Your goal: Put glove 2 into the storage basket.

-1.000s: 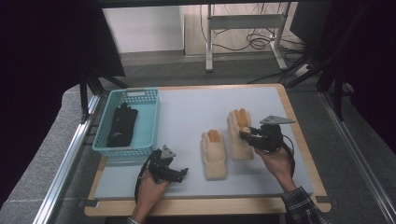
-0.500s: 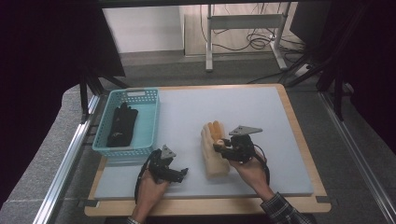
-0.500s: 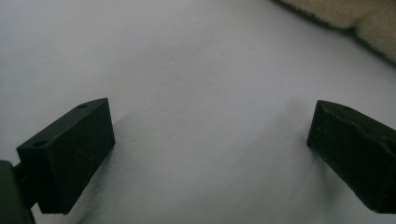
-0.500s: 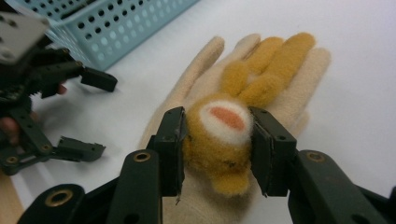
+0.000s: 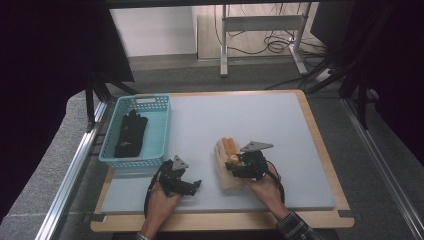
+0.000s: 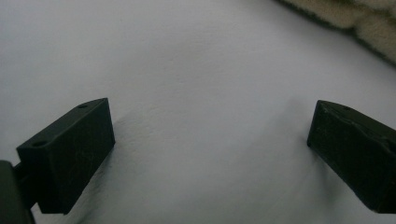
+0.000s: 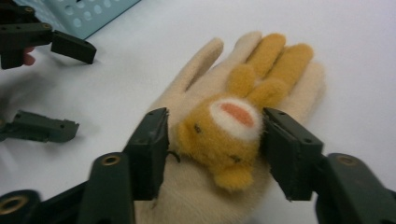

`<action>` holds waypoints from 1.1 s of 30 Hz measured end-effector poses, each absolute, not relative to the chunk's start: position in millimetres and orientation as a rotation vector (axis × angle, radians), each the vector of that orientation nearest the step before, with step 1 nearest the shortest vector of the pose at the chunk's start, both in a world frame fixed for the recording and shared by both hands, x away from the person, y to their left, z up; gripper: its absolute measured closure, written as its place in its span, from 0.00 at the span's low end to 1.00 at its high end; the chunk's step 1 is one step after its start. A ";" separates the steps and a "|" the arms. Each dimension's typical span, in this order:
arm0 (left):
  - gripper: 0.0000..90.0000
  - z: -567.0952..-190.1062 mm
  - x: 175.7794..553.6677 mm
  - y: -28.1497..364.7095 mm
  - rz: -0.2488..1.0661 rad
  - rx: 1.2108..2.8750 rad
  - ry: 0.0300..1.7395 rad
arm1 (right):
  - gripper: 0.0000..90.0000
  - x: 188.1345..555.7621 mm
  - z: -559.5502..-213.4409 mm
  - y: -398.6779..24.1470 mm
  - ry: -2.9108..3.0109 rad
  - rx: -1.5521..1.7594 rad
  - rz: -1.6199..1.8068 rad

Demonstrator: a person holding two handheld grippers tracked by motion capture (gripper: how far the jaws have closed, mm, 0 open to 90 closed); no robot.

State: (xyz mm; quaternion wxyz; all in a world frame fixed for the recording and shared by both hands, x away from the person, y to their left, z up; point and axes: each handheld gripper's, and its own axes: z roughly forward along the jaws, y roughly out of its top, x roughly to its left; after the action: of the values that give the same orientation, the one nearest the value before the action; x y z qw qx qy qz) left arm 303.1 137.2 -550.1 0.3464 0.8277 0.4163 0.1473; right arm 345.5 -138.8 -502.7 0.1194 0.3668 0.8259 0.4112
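High view, going left to right: the teal basket (image 5: 145,100) sits at the left edge of the white table (image 5: 260,115), and there's a black glove (image 5: 131,135) lying flat in it. Nothing else in there that I can make out.

Just right of the basket's near corner, the left gripper (image 5: 192,186) is parked low on the table. Its own view shows the jaws spread wide over bare tabletop with nothing between them, so it's idle.

Next is the cream glove (image 5: 225,181), flat near the middle of the table toward the near edge, fingers pointing away from the person. It looks like it could be lying on top of a second one, but I can't say for sure.

The right gripper (image 5: 231,167) is right on it. Its jaws have just been opening, and the orange plush face (image 7: 219,135) sewn on the glove sits between them. The pads flank it without really squeezing, so I'd call that released.

My read is that this is the let-go step, setting the glove down. The next move probably calls for backing the right gripper straight off so the fuzzy fabric doesn't snag. Then grab the whole thing by the cuff and carry it to the basket, if that's where it's headed.
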 end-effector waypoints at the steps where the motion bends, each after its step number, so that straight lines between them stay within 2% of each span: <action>1: 0.01 -550.1 303.2 137.2 0.382 2.148 1.080 | 0.43 345.3 -499.9 -141.1 2.414 1.062 1.204; 8: 0.01 -550.1 303.2 137.2 0.382 2.147 1.080 | 0.44 345.9 -487.1 -168.2 2.395 1.014 1.185; 16: 0.01 -550.0 303.2 137.2 0.382 2.148 1.080 | 0.79 340.8 -503.4 -194.4 2.457 1.009 1.134; 19: 0.01 -550.0 303.2 137.3 0.381 2.148 1.081 | 0.85 334.9 -512.3 -194.3 2.499 0.979 1.114; 33: 0.03 -549.1 299.2 144.3 0.382 2.152 1.077 | 0.86 320.9 -525.5 -163.2 2.603 0.889 1.157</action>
State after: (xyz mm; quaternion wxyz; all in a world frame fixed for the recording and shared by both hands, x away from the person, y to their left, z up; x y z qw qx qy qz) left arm 299.2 144.3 -549.1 0.3453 0.8289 0.4148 0.1470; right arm 320.9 -163.2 -525.5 0.0788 0.2971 0.8696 0.3864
